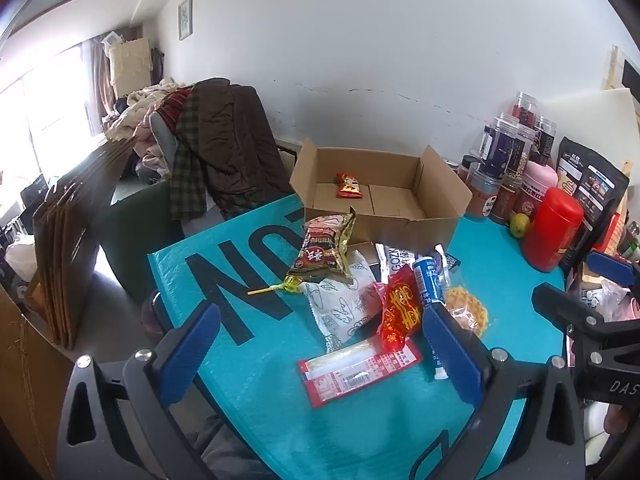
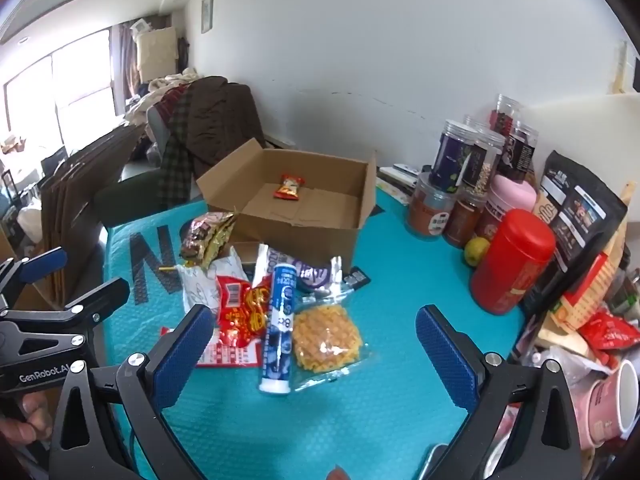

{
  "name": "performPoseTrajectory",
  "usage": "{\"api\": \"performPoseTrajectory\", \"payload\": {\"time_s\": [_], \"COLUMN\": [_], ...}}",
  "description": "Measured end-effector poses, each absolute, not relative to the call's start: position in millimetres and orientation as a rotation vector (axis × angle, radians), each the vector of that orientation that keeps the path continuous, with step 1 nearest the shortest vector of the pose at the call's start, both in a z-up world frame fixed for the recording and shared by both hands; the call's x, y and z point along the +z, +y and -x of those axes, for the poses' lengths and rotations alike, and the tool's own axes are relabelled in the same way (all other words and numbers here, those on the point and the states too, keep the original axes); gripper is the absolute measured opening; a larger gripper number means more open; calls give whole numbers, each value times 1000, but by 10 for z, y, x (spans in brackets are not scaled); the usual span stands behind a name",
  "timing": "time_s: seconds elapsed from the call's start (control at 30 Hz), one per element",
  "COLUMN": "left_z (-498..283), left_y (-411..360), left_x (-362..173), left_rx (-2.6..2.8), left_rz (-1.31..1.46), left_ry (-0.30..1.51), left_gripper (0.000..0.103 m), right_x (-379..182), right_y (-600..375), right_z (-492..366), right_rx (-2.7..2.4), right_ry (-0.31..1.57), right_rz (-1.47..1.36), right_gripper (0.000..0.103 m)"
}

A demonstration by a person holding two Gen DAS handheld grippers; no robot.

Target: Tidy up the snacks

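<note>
— What's the biggest thing on the table?

— The teal mat that covers it, with large dark letters printed on it. After that comes the open cardboard box at the far side, flaps up; a single small red snack packet lies on its floor.

— And off to the right?

— A crowd of clear jars against the wall, a black pouch, and a red canister standing upright with a small green fruit just beside it.

— Where are the snacks?

— Piled loose on the mat in front of the box — a gold and dark chip bag leaning near the box wall, a white printed packet, a red and gold packet, a blue and white tube lying flat, a clear bag of yellow waffle crackers touching the tube, a flat red and white wrapper nearest the camera, and a lollipop (smallest of the lot) on the mat's lettering.

— The grippers?

— The left gripper has its blue pads spread wide with nothing clamped, and it hangs over the near end of the pile. The right gripper is equally wide apart and empty, above the tube and crackers.
</note>
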State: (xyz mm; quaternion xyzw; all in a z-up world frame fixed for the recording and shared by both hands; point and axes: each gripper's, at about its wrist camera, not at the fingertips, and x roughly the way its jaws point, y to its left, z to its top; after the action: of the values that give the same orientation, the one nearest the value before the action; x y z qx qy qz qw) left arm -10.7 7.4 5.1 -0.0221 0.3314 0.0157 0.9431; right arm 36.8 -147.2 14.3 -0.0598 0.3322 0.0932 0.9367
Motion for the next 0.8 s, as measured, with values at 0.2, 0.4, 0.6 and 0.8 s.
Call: {"api": "performPoseTrajectory", "payload": {"time_s": [0.2,0.4,0.6,0.8], "left_z": [122,130,149,159], "left_y": [118,136,166,166], "left_x": [69,69,73,80], "left_rx": [40,54,65,64], "left_rz": [52,49,51,49], "left_ry": [679,680,680,677], "left_gripper": [103,103,103,103], "right_x": [108,91,86,73], "right_y": [-1435,-1405,-1380,-1371], "right_z": [-362,-351,-336,-346], "right_rx": [204,213,219,228], "right_ry": [679,676,674,678], "right_rz": [123,123,120,117], "right_gripper": [103,103,103,103]}}
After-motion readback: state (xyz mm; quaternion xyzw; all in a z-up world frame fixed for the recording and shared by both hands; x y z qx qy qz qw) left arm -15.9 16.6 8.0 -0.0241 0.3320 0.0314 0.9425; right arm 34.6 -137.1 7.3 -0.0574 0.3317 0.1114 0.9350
